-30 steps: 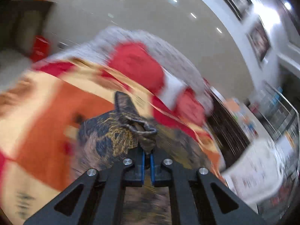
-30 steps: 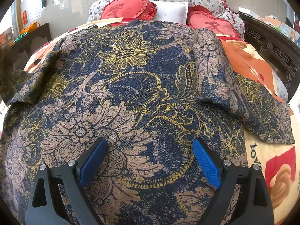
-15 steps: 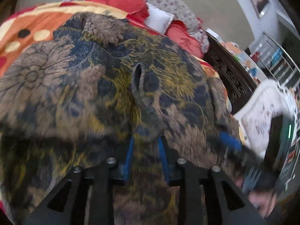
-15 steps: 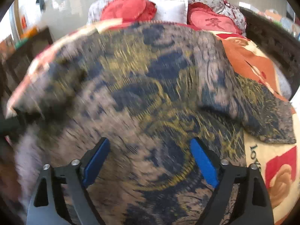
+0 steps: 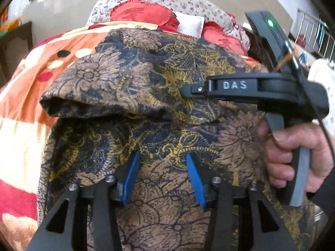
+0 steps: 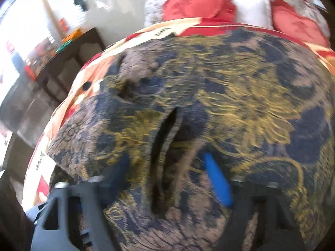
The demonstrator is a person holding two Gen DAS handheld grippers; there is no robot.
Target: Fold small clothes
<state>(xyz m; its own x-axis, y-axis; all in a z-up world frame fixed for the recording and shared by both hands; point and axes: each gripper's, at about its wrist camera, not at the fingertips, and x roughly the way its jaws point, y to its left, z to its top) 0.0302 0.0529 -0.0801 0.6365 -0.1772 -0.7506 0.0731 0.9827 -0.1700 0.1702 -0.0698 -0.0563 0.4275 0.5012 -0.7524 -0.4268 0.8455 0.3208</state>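
Garment (image 5: 129, 87): woven cloth, matt, textured floral pattern.
Blanket (image 5: 27, 96) beneath garment: soft fleecy cloth, matt.
Left gripper (image 5: 162, 175) above garment: matt black plastic, smooth blue pads, shiny metal screws.
Cushions (image 5: 140, 15) beyond garment: red satin-like cloth.

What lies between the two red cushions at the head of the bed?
A white pillow sits between the left red cushion and the right red cushion, clearest in the right wrist view; the left wrist view shows it too.

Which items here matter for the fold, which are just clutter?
Job:
- floral garment, left part folded over
- left gripper, opening, nothing between its pads
- right gripper, closing on a raised fold of the garment

Lying about:
- red pillows
- white pillow
- orange blanket
- dark side table
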